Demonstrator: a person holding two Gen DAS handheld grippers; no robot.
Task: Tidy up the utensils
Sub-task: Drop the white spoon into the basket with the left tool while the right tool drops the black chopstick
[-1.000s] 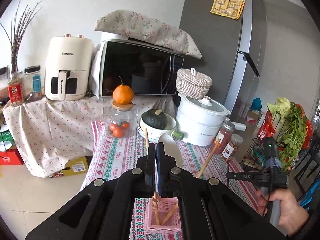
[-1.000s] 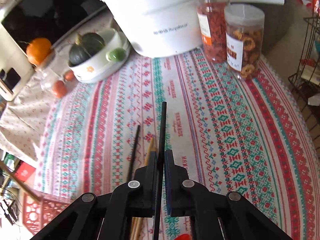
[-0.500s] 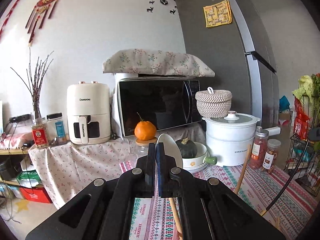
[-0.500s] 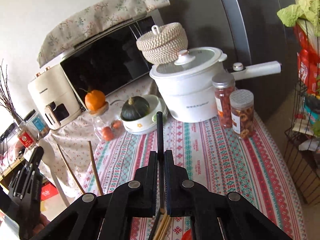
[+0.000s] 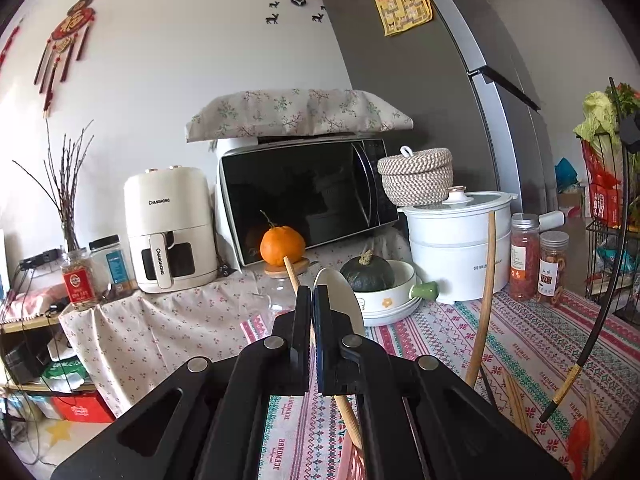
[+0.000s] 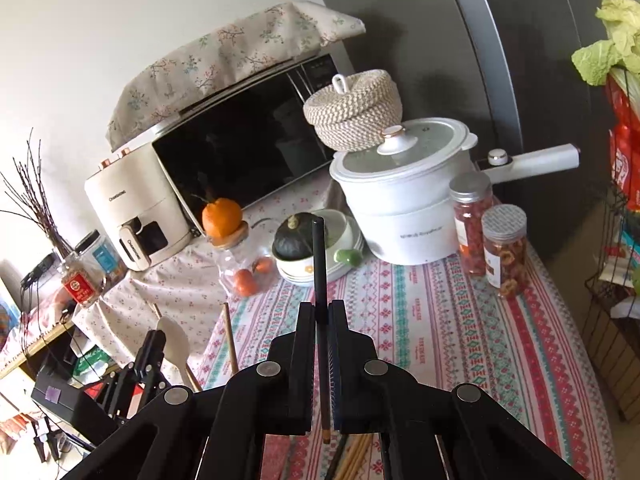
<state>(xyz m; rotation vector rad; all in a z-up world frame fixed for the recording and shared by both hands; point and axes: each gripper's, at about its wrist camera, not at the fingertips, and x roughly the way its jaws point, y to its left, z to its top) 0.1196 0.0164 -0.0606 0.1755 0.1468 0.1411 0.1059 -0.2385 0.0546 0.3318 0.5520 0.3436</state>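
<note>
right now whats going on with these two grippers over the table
A person is sorting utensils with a hand-held gripper in each hand. The right hand-held gripper is shut on a black chopstick, held up above the tablecloth. The left hand-held gripper is shut too, beside a white spoon and wooden chopsticks standing upright.

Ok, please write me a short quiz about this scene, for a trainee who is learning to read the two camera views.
1. True or false: the right gripper is shut on a black chopstick.
2. What lies in the white bowl? A) a tomato B) a dark green pumpkin C) an egg
3. Fill in: the orange sits on top of a glass ____.

Key: 1 true; 2 B; 3 jar.
</note>
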